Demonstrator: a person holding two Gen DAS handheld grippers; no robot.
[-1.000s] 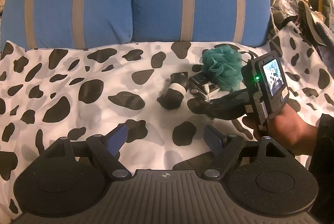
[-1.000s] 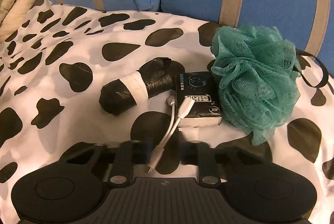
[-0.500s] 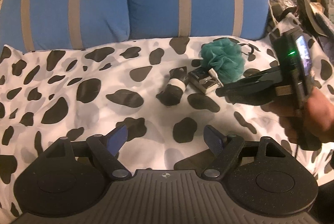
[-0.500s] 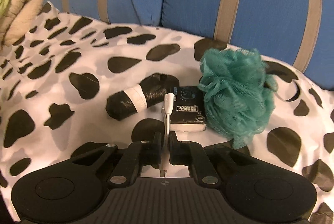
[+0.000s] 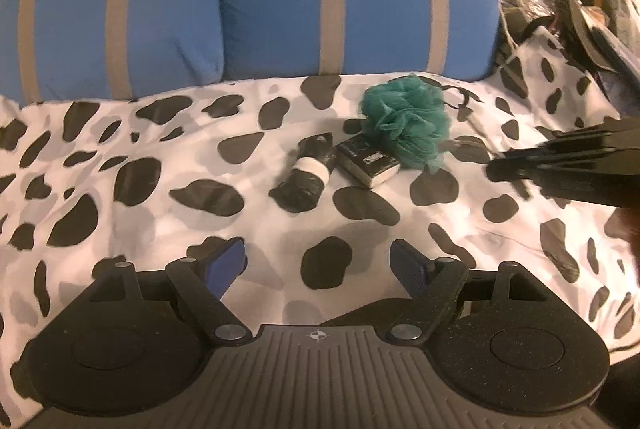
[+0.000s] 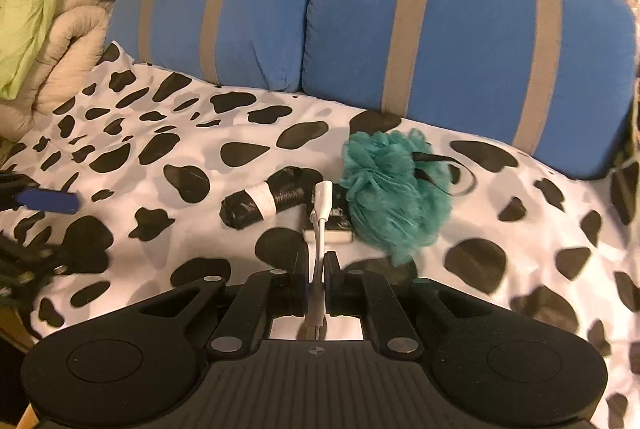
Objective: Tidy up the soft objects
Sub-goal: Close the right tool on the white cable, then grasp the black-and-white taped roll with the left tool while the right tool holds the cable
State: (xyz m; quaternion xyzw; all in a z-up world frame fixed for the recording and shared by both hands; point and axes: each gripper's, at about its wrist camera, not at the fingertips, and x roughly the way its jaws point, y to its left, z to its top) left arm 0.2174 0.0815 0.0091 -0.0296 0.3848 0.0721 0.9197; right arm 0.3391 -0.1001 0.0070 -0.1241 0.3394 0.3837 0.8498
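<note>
White cable (image 6: 322, 207): pinched near its lower plug between the nearly closed jaws of the right gripper (image 6: 317, 279), its free connector standing up above the cow-print cover (image 6: 132, 133). It looks light, thin and limp; a hold close to the stiff plug should keep it from sliding. Beyond lie the black packet (image 5: 367, 159), taped black roll (image 5: 306, 177) and teal mesh puff (image 5: 404, 121). Left gripper (image 5: 320, 261): wide apart, empty.

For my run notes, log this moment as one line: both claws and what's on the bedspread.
left claw: open, empty | right claw: shut on white cable | bedspread: teal loofah, black roll, black pack
</note>
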